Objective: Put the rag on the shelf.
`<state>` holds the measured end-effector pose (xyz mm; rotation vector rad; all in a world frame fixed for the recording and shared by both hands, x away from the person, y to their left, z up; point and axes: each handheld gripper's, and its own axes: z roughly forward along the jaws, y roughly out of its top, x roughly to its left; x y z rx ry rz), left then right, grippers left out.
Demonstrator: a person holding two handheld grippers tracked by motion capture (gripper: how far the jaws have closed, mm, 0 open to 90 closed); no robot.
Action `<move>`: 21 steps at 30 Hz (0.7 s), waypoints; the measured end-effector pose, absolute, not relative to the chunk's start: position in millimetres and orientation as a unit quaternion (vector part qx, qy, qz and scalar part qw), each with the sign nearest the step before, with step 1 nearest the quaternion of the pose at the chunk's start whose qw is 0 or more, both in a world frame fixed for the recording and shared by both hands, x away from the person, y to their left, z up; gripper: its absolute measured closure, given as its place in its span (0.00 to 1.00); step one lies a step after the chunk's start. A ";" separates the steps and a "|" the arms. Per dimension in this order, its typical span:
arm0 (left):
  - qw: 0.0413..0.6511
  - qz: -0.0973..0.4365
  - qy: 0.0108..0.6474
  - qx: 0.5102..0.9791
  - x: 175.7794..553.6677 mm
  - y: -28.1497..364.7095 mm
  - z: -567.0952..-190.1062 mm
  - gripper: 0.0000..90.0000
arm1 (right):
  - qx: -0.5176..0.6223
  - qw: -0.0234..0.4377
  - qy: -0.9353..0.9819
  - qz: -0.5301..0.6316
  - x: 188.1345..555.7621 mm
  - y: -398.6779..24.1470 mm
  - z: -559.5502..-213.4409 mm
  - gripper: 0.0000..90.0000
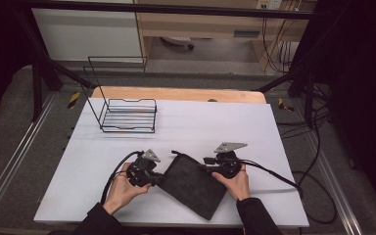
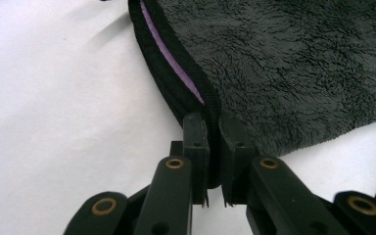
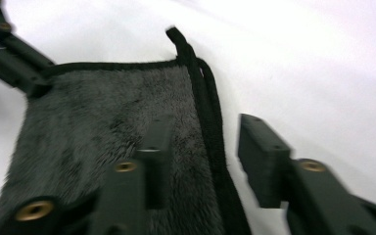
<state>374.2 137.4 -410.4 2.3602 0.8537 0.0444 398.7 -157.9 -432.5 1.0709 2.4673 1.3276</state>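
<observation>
A dark grey fleecy towel (image 1: 196,183) lies folded on the white table (image 1: 215,122), near the front edge. My left gripper (image 1: 158,180) is at its left corner. In the left gripper view the jaws are shut on the towel's black hem (image 2: 214,108), where a purple inner layer shows along the fold. My right gripper (image 1: 203,165) is at the towel's upper right edge. There its jaws stand apart, open (image 3: 208,147), with the towel's thick hem (image 3: 210,127) lying between them and the pads not pressing on it. A small loop of hem (image 3: 178,39) sticks up at the far corner.
A black wire rack (image 1: 127,115) stands at the back left of the table. A wooden strip (image 1: 176,93) runs along the far edge. Cables (image 1: 318,196) trail off the table's right side. The other gripper's arms (image 3: 10,63) reach in at the right gripper view's top left.
</observation>
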 end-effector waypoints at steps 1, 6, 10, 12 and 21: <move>0.310 0.018 0.323 0.894 375.8 138.0 -410.0 0.92 | 0.356 0.071 0.820 0.441 398.7 -157.9 -432.5 0.59; 0.296 0.029 0.322 0.899 385.1 144.5 -408.8 0.92 | 0.358 0.067 0.827 0.428 387.7 -176.8 -434.4 0.56; 0.287 0.040 0.330 0.898 396.9 151.1 -408.5 0.92 | 0.356 0.047 0.842 0.402 383.8 -177.9 -446.2 0.64; 0.287 0.040 0.331 0.898 399.7 152.3 -407.6 0.92 | 0.362 0.031 0.839 0.405 383.8 -174.7 -448.1 0.70; 0.269 0.080 0.334 0.900 422.5 154.5 -405.1 0.92 | 0.387 0.014 0.825 0.413 382.2 -166.1 -448.7 0.86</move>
